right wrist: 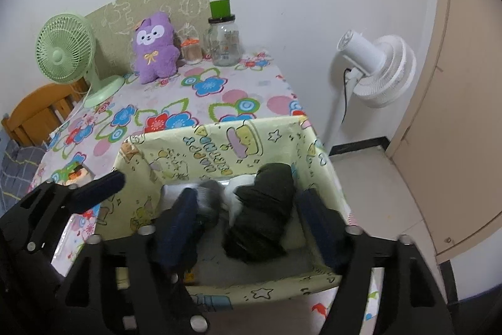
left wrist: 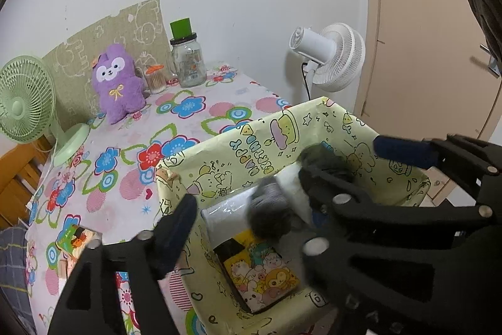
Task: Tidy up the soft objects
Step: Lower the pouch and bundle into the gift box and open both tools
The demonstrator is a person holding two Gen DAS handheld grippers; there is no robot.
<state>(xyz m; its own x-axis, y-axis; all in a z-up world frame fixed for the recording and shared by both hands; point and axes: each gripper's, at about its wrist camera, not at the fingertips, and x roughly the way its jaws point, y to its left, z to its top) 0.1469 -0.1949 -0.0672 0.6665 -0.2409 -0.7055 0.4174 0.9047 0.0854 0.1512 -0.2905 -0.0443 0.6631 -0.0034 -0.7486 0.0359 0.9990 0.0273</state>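
Both grippers are mine and hang over the yellow cartoon-print box (right wrist: 219,146): my left gripper (left wrist: 251,209) has its padded fingers spread wide, one outside the box's near wall and one inside, pinching nothing, while my right gripper (right wrist: 248,218) is spread around a lumpy dark fabric bundle (right wrist: 263,209), its pads apart from the cloth. That bundle lies in the box beside a blurred grey-and-white sock (left wrist: 269,209), and a fluffy purple plush (right wrist: 155,47) sits upright far back on the flowered tablecloth (right wrist: 204,96).
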